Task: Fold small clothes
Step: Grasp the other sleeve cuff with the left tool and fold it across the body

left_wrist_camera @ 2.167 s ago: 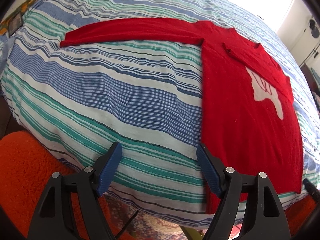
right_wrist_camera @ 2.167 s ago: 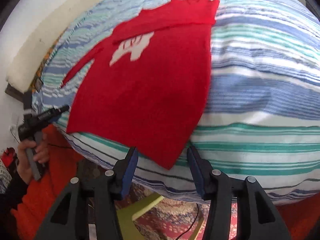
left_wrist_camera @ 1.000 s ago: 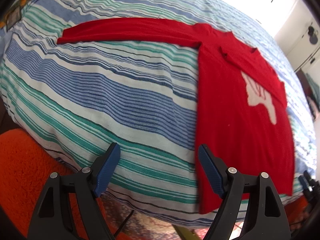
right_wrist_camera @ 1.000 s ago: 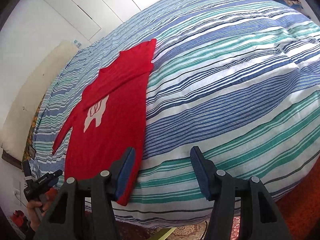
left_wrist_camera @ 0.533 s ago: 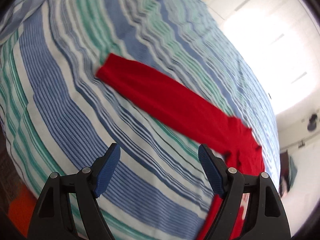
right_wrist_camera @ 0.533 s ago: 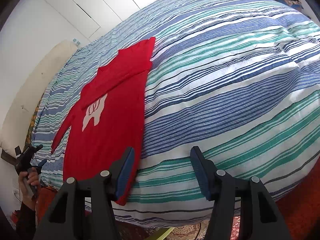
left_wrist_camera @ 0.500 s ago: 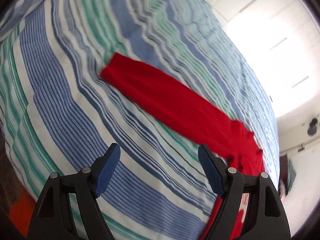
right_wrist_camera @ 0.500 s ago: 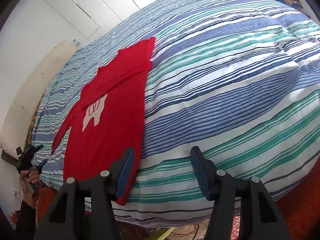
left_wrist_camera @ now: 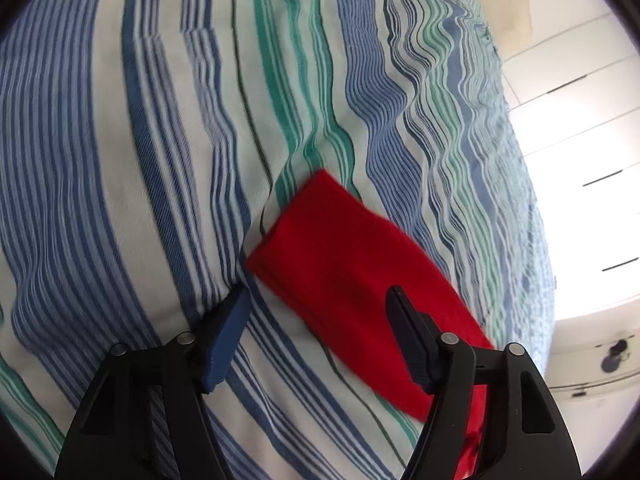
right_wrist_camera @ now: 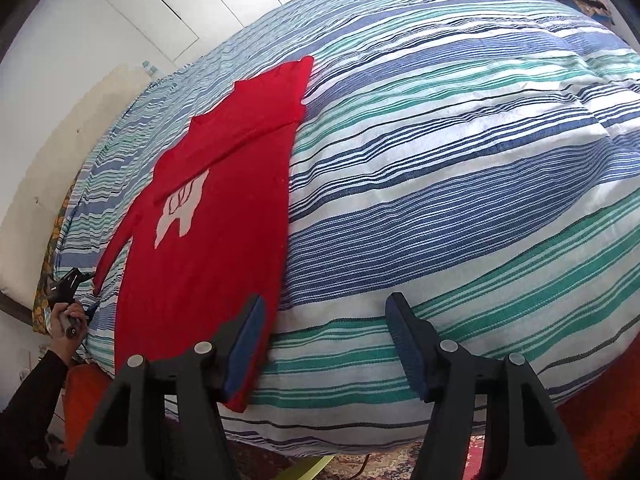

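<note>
A red sweater (right_wrist_camera: pixel 208 248) with a white motif lies flat on the striped duvet (right_wrist_camera: pixel 460 160), one sleeve folded across its chest. Its other sleeve (left_wrist_camera: pixel 340 256) stretches out, and the cuff end lies between the fingers of my left gripper (left_wrist_camera: pixel 320 304). The jaws are closing; one finger is over the sleeve, the other over the duvet (left_wrist_camera: pixel 120 160). In the right wrist view the left gripper (right_wrist_camera: pixel 76 278) sits at the sleeve tip. My right gripper (right_wrist_camera: pixel 324 312) hovers at the sweater's hem corner, jaws opening, with mostly duvet between them.
A person's hand (right_wrist_camera: pixel 66 322) holds the left gripper at the bed's far side. A cream headboard (right_wrist_camera: pixel 48 184) and white cupboard doors (right_wrist_camera: pixel 168 8) stand behind the bed. An orange rug (right_wrist_camera: pixel 600 392) lies beyond the bed's near edge.
The left gripper swung along the bed to the sleeve end and rolled, so the cuff now sits between its narrower jaws. The right gripper stayed put and its jaws widened slightly.
</note>
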Demonstrator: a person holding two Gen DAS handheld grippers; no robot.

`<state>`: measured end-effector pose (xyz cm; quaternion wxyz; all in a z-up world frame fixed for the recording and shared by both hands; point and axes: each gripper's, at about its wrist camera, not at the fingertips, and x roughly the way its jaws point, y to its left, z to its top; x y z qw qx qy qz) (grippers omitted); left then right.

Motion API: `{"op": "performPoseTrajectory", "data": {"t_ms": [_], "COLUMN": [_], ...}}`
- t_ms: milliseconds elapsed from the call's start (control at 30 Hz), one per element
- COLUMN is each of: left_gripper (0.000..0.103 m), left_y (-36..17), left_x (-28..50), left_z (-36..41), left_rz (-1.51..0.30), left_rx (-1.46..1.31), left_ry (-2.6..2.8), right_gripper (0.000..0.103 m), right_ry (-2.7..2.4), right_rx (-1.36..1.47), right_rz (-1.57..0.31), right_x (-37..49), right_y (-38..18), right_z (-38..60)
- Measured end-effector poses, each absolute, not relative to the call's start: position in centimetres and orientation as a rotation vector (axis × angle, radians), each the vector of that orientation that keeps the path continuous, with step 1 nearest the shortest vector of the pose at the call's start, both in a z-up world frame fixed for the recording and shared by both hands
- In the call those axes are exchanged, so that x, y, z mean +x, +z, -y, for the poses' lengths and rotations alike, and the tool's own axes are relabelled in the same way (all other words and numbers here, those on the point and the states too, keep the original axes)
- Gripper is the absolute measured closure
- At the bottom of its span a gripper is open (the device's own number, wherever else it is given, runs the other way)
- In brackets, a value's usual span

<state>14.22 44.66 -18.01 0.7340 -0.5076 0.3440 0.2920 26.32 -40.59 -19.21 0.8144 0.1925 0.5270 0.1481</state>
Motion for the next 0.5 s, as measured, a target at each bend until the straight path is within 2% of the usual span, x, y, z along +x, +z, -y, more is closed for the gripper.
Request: {"op": "performPoseTrajectory", "data": {"t_ms": [33, 67, 100, 133, 200, 333, 500], "left_gripper": [0.041, 0.055, 0.079, 0.091, 0.095, 0.096, 0.096], "left_y": [-17.8, -17.6, -17.3, -17.0, -15.9, -11.5, -1.9], "left_x": [14.5, 14.7, 14.9, 15.0, 14.5, 15.4, 21.0], "left_z": [-44.9, -45.1, -45.3, -45.4, -45.1, -41.6, -30.5], "left_rz": [-0.765, -0.773, -0.782, -0.791, -0.776, -0.762, -0.67], "left_rx": [-1.09, -1.061, -1.032, -1.006, -0.952, -0.771, -0.493], "left_ry": [0.656, 0.672, 0.682, 0.683, 0.705, 0.698, 0.445], "right_gripper": [0.04, 0.04, 0.04, 0.039, 0.038, 0.036, 0.035], "right_ry": [0.315, 0.314, 0.313, 0.313, 0.315, 0.323, 0.339], "right_rx": [0.408, 0.405, 0.402, 0.399, 0.397, 0.399, 0.411], "right_rz": [-1.128, -1.131, -1.134, -1.137, -1.139, -1.136, -1.133], "right_x": [26.4, 26.5, 26.5, 26.6, 26.7, 26.7, 26.7], "right_y": [-19.3, -19.4, -19.5, -19.5, -19.6, -19.7, -19.8], "right_z": [40.5, 40.5, 40.4, 40.4, 40.2, 40.0, 40.0]}}
